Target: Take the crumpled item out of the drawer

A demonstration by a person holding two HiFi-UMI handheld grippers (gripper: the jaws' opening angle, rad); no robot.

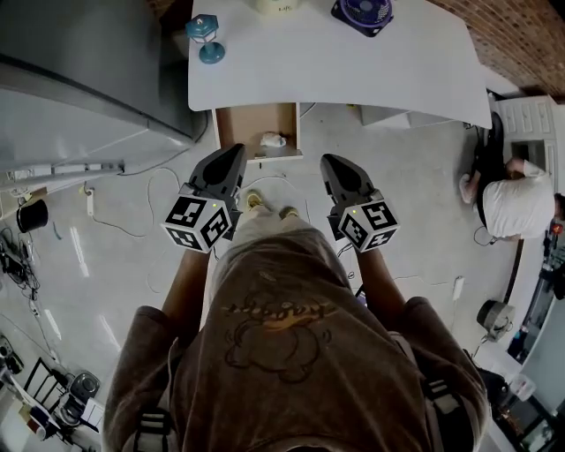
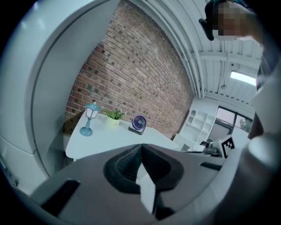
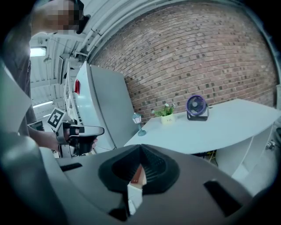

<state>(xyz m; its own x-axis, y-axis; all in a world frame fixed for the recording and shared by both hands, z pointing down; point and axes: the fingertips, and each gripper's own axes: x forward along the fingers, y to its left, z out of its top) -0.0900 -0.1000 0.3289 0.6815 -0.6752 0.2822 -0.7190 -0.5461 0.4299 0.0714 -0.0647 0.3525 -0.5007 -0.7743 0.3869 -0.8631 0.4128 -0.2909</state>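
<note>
The wooden drawer (image 1: 228,128) stands pulled out under the white table's (image 1: 353,71) near edge. A small crumpled white item (image 1: 272,139) lies inside it toward the right. My left gripper (image 1: 235,152) hangs just in front of the drawer's left front corner. Its jaws are shut with nothing between them, as the left gripper view (image 2: 141,147) also shows. My right gripper (image 1: 328,161) is level with it, to the right of the drawer. Those jaws too meet at the tips (image 3: 140,148) and hold nothing. Neither gripper touches the drawer or the item.
On the table stand a blue lamp (image 1: 205,37), a plant pot (image 1: 274,4) and a purple fan (image 1: 364,12). A big grey cabinet (image 1: 79,62) fills the left. Cables (image 1: 150,190) lie on the floor. A seated person (image 1: 516,199) is at the right.
</note>
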